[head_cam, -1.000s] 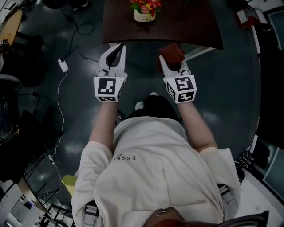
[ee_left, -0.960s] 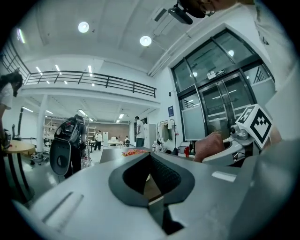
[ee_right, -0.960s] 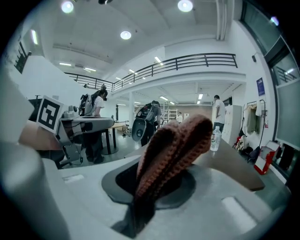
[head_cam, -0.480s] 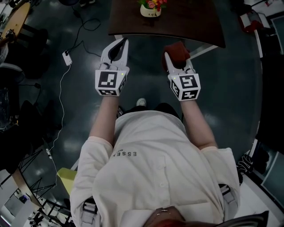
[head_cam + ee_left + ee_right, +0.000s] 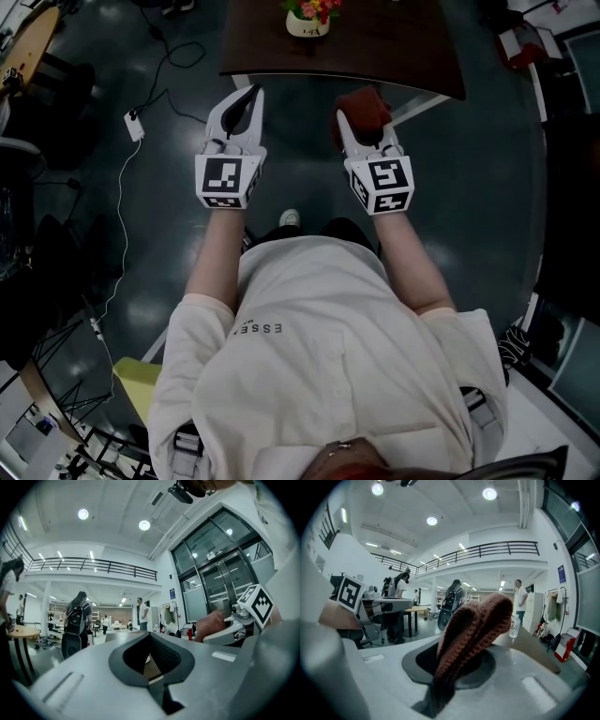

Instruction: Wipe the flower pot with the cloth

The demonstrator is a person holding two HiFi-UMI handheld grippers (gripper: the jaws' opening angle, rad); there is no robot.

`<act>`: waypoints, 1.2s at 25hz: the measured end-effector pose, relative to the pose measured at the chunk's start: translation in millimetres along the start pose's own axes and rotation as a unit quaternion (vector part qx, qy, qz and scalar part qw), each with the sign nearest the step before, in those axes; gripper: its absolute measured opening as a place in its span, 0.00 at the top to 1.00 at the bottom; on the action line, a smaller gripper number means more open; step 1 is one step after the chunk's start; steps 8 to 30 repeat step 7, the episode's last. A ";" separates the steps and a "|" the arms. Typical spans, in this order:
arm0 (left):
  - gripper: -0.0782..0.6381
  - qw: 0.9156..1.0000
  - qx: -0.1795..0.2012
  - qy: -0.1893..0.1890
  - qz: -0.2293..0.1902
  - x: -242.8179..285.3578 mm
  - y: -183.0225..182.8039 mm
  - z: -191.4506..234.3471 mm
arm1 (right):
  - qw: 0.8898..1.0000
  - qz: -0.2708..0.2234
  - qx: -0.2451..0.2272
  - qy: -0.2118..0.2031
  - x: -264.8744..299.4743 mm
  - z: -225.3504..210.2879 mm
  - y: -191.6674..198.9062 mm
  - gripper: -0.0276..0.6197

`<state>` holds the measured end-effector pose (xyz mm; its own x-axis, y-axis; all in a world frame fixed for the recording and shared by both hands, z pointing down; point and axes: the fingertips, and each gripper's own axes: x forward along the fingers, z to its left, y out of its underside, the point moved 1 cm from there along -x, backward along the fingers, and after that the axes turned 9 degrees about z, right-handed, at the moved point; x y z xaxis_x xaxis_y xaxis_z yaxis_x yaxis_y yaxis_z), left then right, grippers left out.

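Holding: R gripper [image 5: 354, 127] has jaws clamped on a folded rust-red knitted cloth [image 5: 473, 625]. Cloth is pinched low in the slit, the rest bulges up past the pads.
L gripper [image 5: 249, 94]: jaws together, nothing btwn them. Sits beside the R gripper, the two apart.
Pot: small cream flower pot w/ red & yellow blooms [image 5: 307, 25], upright on the dark brown wooden table [image 5: 394, 47], toward its far side.
Position: both grippers over the dark glossy floor [image 5: 487, 187], tips near the table's near edge. Pot well apart from cloth and from both grippers, no contact.
Done: cloth is in the R grip, which is abt all the layout shows.
Left to do: the whole wipe, by my reading. Carry cloth over the table to the pot, press on the pot wall, rub round it.
Stage: early, approach only (est.).
Risk: pot looks light and could slide or tip under a push, so the L gripper prob. needs to steady it.
Can't tell: whether or where pot is dirty. Too small in head view.
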<state>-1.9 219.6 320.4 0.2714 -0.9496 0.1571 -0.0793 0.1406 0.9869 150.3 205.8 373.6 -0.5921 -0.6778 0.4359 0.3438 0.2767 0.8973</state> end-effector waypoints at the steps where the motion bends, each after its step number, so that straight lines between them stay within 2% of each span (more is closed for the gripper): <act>1: 0.87 1.000 0.000 0.001 0.000 -1.0 1.4 -1.6 | 1.000 0.000 -0.001 -0.001 -0.7 0.9 1.1 0.89; 7: 0.87 1.000 -0.003 -0.005 0.011 -10.9 4.4 -4.9 | 1.000 0.009 -0.004 -0.005 -7.0 6.1 8.6 0.89; 30: 0.87 1.000 -0.003 -0.005 0.011 -10.9 4.4 -4.9 | 1.000 0.009 -0.004 -0.005 -7.0 6.1 8.6 0.89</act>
